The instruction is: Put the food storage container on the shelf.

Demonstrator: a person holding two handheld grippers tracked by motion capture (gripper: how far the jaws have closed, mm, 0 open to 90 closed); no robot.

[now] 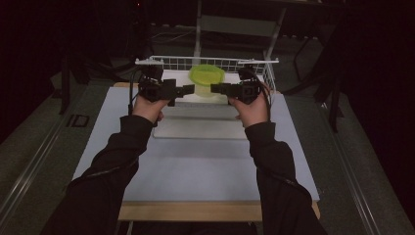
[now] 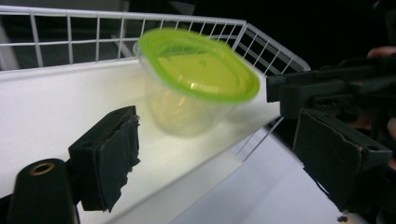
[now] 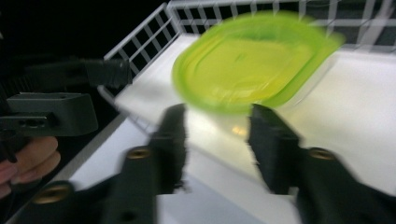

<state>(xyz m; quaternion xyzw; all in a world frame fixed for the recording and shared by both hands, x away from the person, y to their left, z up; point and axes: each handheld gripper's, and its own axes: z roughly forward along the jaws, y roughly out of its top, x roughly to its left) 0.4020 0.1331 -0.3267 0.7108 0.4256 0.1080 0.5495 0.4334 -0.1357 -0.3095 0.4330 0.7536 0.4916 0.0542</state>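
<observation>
My left gripper's (image 2: 219, 154) fingers (image 2: 109, 158) are standing wide apart and released, with nothing between the pads, and my right gripper's (image 3: 215, 140) fingers (image 3: 273, 144) are sitting closer together, also gripping nothing, though that view is blurring. The clear container (image 2: 187, 109) with its green lid (image 2: 201, 65) is resting just ahead of both sets of fingertips, apart from them, tilting a little so the lid is facing me. From the left fingers it is lying ahead and slightly toward the right-hand pad; from the right fingers it is sitting straight beyond the gap, the lid rising above the tips. In the high view I am seeing the left gripper (image 1: 188, 89) and right gripper (image 1: 215, 88) pointing inward at each other, the container (image 1: 206, 78) just behind the space between them. It is standing on the white floor of a wire basket (image 1: 161, 60), whose mesh walls are running behind and beside it. The basket is sitting at the far end of the pale table (image 1: 195, 166).
</observation>
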